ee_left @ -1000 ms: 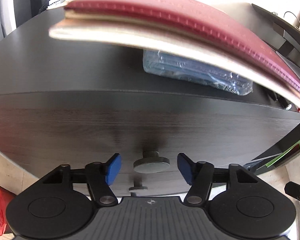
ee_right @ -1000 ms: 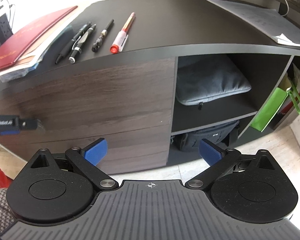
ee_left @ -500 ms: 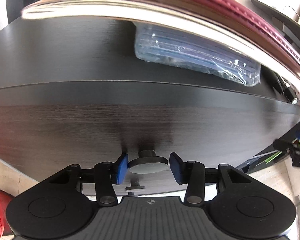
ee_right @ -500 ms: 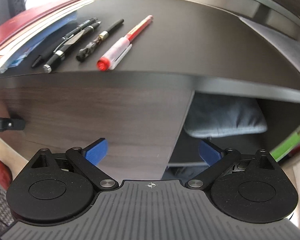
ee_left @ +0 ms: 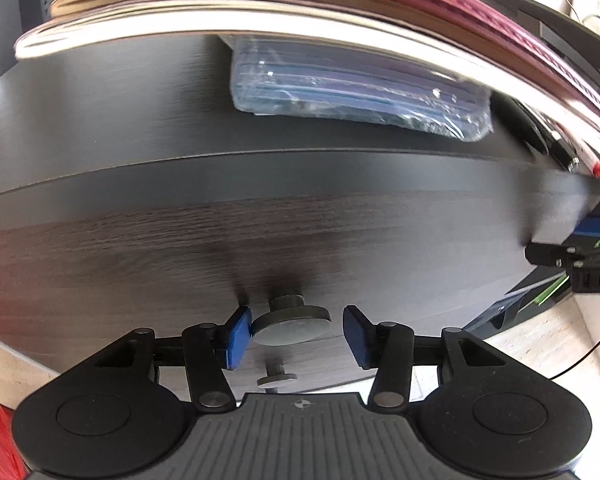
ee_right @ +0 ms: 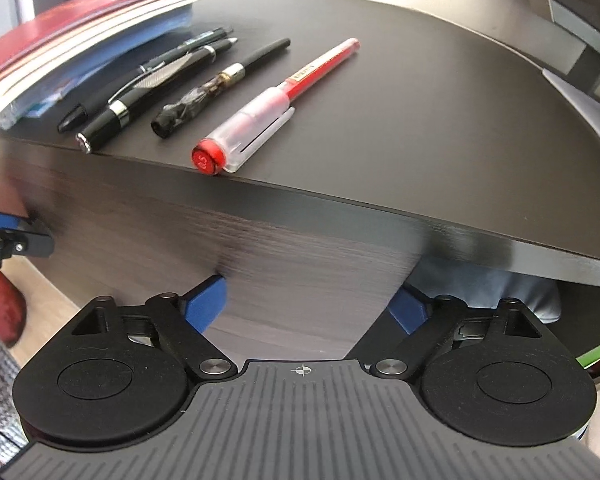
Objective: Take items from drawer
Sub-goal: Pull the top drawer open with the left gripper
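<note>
The dark wood drawer front (ee_left: 260, 248) fills the left wrist view, closed, with a round grey knob (ee_left: 292, 325). My left gripper (ee_left: 296, 338) is open with its blue pads on either side of the knob; the left pad touches it and the right pad stands a little apart. My right gripper (ee_right: 308, 306) is open and empty, close to the same drawer front (ee_right: 292, 264) near its right edge. The drawer's contents are hidden.
On the desk top (ee_right: 440, 120) lie a red pen (ee_right: 276, 108), three black pens (ee_right: 148, 88), a blue plastic packet (ee_left: 356, 96) and a stack of notebooks with a red cover (ee_left: 380, 20). A second knob (ee_left: 277, 380) sits lower. An open shelf with a grey bag (ee_right: 488, 292) is to the right.
My left gripper has narrowed around the drawer knob. My right gripper has moved up and closer to the drawer front and the desk edge.
</note>
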`<state>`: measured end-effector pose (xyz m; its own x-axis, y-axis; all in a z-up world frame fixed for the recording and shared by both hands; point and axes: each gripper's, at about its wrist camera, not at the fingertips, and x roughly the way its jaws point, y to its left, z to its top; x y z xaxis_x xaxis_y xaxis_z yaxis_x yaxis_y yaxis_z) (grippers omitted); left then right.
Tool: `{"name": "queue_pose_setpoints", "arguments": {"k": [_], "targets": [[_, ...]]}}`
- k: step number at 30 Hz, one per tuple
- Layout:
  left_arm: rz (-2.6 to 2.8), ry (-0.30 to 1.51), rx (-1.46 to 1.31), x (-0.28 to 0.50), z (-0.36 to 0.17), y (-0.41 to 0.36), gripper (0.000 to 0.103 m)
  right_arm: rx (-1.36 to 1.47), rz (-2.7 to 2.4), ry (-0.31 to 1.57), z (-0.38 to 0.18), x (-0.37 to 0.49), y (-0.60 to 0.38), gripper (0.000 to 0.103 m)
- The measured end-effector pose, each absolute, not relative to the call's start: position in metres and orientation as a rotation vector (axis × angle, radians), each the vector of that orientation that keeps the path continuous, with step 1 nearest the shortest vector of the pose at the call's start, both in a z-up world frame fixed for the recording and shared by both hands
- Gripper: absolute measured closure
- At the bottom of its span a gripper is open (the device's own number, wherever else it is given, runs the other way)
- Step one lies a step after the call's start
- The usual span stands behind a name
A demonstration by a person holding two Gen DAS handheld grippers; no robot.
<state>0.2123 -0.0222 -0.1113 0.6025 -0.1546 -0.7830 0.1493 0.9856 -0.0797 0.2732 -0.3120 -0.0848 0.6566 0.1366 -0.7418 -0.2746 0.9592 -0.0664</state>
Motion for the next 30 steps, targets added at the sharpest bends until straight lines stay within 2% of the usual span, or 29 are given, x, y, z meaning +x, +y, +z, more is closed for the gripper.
{"name": "queue_pose_setpoints", "arguments": {"k": [5, 14, 15, 17, 19, 23, 26, 30], "targets": [[-0.190, 0.912, 0.048, 0.199, -0.113, -0.028, 0.051, -0.214, 0.245, 0.845, -0.084, 0.270, -0.307, 0.013], [-0.244, 0.993, 0.077, 0.151, -0.110, -0.024, 0.049, -0.246, 0.243, 0.869, -0.085, 0.247, -0.307, 0.014], [-0.252, 1.008, 0.075, 0.145, -0.109, -0.023, 0.048, -0.240, 0.238, 0.871, -0.085, 0.240, -0.308, 0.014], [-0.255, 1.026, 0.100, 0.130, -0.104, -0.020, 0.032, -0.222, 0.224, 0.874, -0.085, 0.228, -0.309, 0.015], [-0.253, 1.028, 0.146, 0.110, -0.099, -0.018, 0.023, -0.172, 0.201, 0.885, -0.082, 0.216, -0.311, 0.014], [-0.337, 1.012, 0.189, 0.071, -0.093, -0.007, 0.022, -0.118, 0.137, 0.887, -0.069, 0.187, -0.316, 0.007], [-0.406, 0.968, 0.184, 0.074, -0.085, -0.001, 0.021, -0.096, 0.079, 0.863, -0.051, 0.158, -0.320, 0.004], [-0.436, 0.858, 0.142, 0.061, -0.039, 0.040, 0.019, -0.033, 0.025, 0.794, -0.022, 0.126, -0.318, 0.002]]}}
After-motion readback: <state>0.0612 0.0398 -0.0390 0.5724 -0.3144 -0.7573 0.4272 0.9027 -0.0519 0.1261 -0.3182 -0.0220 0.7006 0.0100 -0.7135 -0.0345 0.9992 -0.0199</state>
